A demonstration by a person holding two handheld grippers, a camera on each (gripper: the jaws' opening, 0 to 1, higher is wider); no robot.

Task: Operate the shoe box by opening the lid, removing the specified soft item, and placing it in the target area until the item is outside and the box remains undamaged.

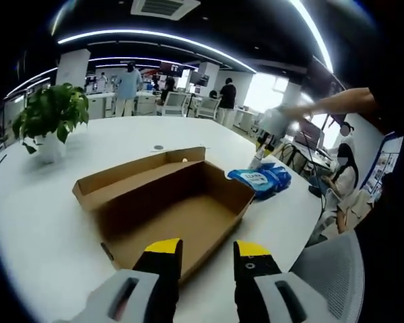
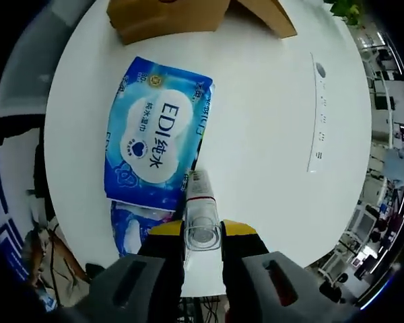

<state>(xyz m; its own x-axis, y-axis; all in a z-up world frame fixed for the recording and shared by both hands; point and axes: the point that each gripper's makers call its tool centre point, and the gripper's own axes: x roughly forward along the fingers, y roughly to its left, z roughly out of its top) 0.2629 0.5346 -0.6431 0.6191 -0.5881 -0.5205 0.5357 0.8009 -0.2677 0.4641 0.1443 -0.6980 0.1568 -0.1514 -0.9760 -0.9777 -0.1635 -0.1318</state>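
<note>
Lighting: bright, from curved white ceiling light strips [image 1: 155,33] and glaring windows [image 1: 266,91]. Soft shadows. Fisheye bending at edges; focus sharp.

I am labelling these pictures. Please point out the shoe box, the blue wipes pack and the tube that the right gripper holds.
shoe box [image 1: 188,215]: left gripper view, on its bare inner floor.
blue wipes pack [image 2: 155,145]: right gripper view, on its white label.
tube [image 2: 200,208]: right gripper view, on its clear body between the jaws.
</note>
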